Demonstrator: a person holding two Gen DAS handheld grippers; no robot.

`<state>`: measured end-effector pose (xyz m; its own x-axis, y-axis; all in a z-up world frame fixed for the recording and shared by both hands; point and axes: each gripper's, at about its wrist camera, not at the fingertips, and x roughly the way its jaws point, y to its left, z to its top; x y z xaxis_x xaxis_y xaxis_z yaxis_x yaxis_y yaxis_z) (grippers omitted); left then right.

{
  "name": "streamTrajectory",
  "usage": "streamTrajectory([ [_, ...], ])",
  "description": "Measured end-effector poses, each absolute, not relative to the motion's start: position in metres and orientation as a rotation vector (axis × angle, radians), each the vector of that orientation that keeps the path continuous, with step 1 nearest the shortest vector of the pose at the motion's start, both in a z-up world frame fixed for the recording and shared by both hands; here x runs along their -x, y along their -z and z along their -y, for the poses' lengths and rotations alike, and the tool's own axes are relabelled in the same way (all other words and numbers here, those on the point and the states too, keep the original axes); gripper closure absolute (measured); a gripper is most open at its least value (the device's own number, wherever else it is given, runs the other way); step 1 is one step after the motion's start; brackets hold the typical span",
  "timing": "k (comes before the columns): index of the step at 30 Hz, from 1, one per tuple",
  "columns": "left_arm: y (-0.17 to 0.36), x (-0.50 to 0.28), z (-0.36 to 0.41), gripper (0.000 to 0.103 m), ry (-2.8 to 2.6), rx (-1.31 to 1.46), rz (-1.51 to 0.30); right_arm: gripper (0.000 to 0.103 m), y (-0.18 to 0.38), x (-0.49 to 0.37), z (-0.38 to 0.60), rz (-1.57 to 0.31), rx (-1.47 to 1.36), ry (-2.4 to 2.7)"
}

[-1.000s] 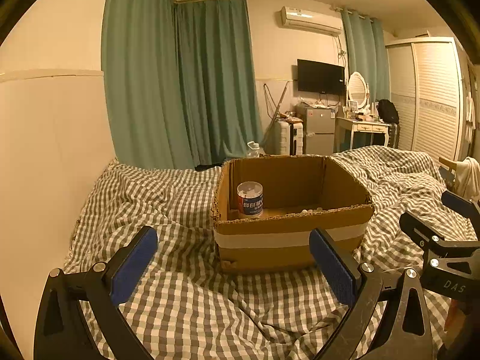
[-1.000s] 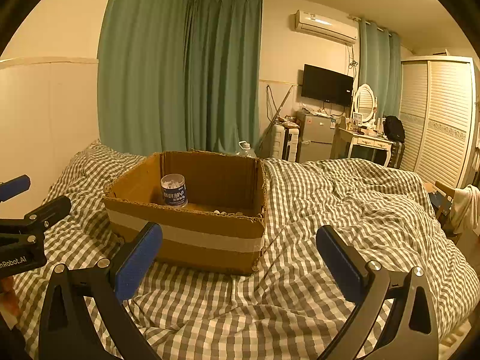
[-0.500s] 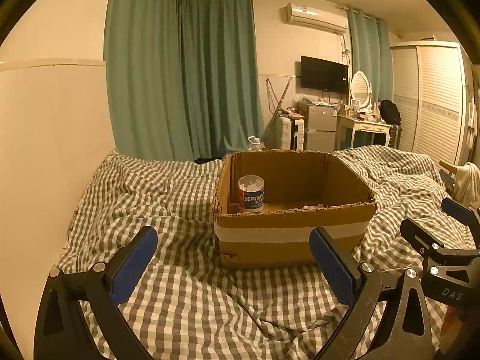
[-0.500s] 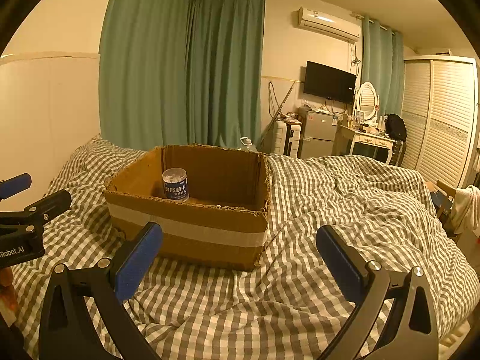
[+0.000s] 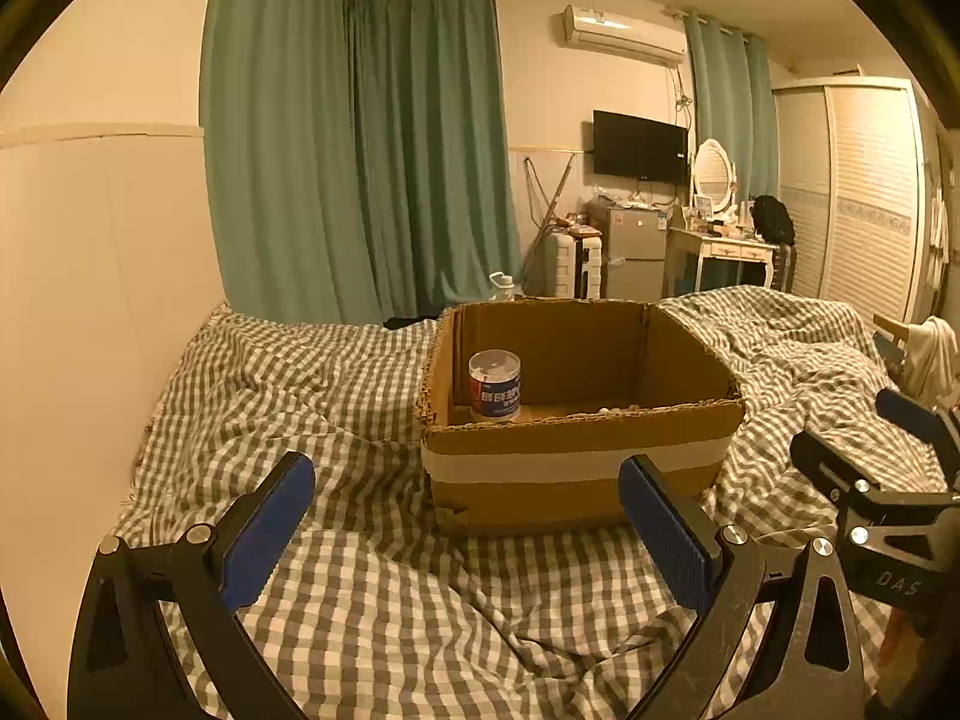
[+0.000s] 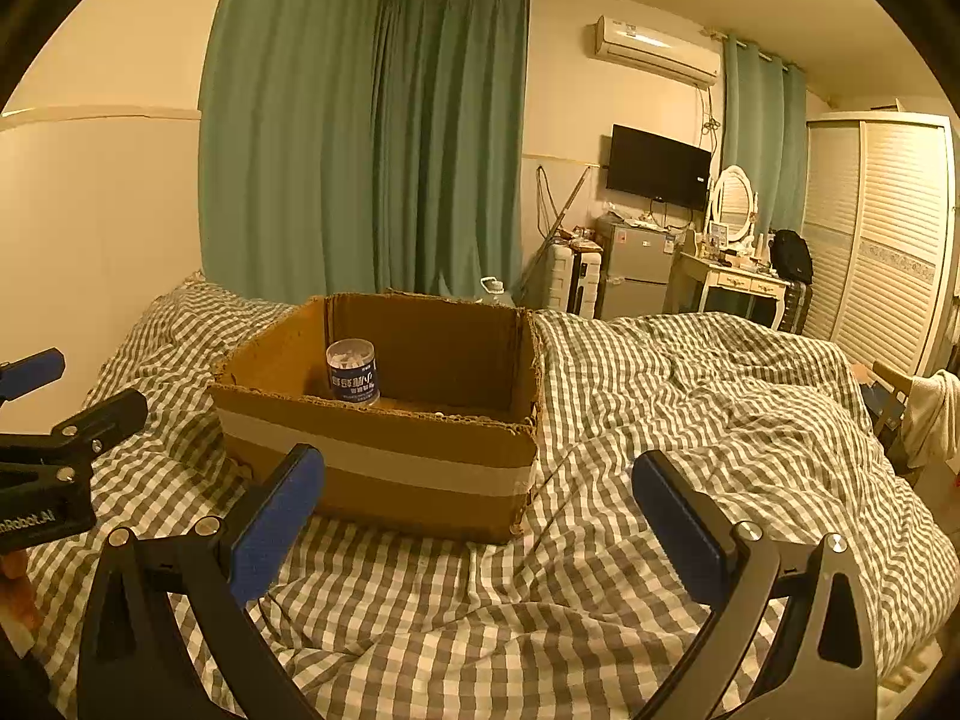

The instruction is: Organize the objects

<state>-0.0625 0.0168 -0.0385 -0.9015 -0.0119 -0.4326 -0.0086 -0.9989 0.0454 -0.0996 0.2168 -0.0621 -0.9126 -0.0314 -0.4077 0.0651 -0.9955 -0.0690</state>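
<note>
Both tongs hang released and empty over the checked quilt (image 5: pixel 372 588), the left gripper (image 5: pixel 468 531) and right gripper (image 6: pixel 480 516) each facing the near wall of the open box (image 5: pixel 576 456). A small can (image 5: pixel 494 385) stands upright in the box's far-left corner, and a few small bits lie on the floor of the box, too small to identify. The can looks light, rigid and smooth-sided, so I judge it best pinched across its middle from above; the box is stiff but ragged-edged and probably slides easily on the soft quilt.

My room looks dim and orange-yellow. Both my pictures bend round at the edges, with black corners. Far things look fuzzy.
</note>
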Motion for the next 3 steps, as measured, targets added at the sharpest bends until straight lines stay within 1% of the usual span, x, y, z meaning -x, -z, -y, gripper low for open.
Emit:
streamTrajectory([
  [3,0.0386,0.0628,-0.0195,0.0,3.039,-0.682,0.109,0.0,0.0645,0.1005,-0.2172,-0.124,-0.652,3.02],
])
